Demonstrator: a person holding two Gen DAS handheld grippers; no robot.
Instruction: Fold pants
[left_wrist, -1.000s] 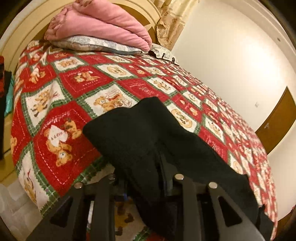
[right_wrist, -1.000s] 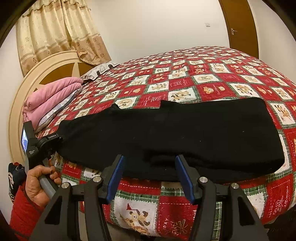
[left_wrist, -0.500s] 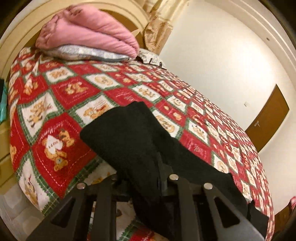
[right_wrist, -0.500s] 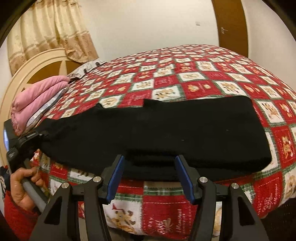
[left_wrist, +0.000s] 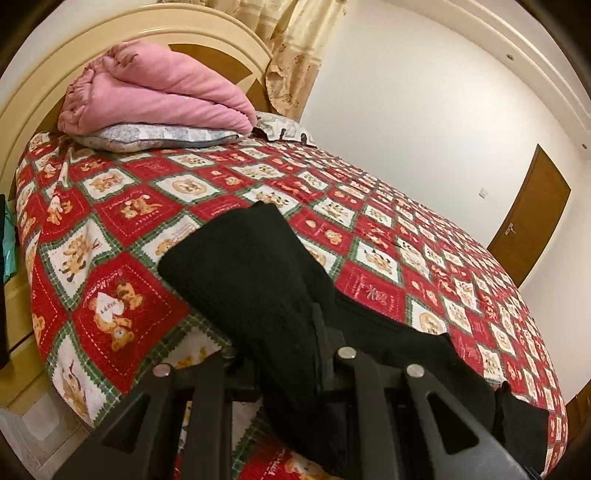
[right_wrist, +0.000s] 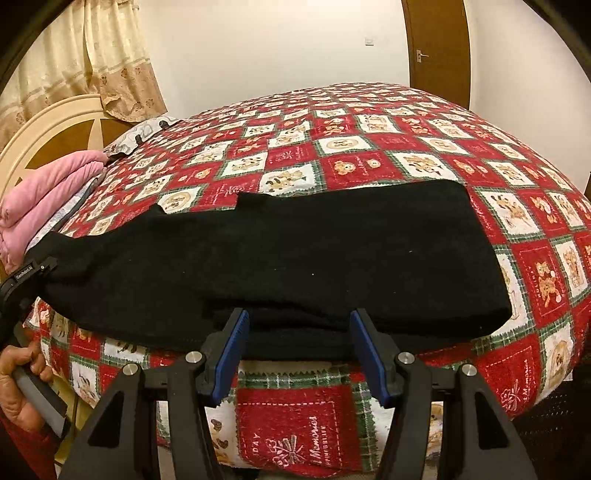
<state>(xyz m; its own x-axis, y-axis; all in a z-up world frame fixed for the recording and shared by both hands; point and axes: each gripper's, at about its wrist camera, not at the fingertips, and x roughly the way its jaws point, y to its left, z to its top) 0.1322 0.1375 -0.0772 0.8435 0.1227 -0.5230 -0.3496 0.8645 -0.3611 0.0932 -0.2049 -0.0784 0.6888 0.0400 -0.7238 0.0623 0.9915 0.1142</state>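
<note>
Black pants (right_wrist: 295, 258) lie flat and lengthwise along the near edge of the bed, on a red, white and green teddy-bear quilt (right_wrist: 369, 147). At their left end my left gripper (left_wrist: 291, 354) is shut on the fabric, which drapes over its fingers and hides the tips. The pants (left_wrist: 251, 266) rise a little from the quilt at that end. From the right wrist, the left gripper (right_wrist: 29, 273) shows at the pants' left end, held by a hand (right_wrist: 18, 384). My right gripper (right_wrist: 301, 332) stands open at the pants' near edge, its blue pads (right_wrist: 232, 350) apart from the cloth.
A folded pink blanket (left_wrist: 159, 96) rests on a grey pillow (left_wrist: 147, 133) by the cream headboard (left_wrist: 92, 48). Curtains (right_wrist: 92, 59) hang behind it. A brown door (left_wrist: 528, 229) stands beyond the far side of the bed. The quilt hangs over the near edge of the bed.
The left gripper has closed on the pants' end and risen a little, lifting it. The right gripper has tilted slightly at the bed edge and stays open.
</note>
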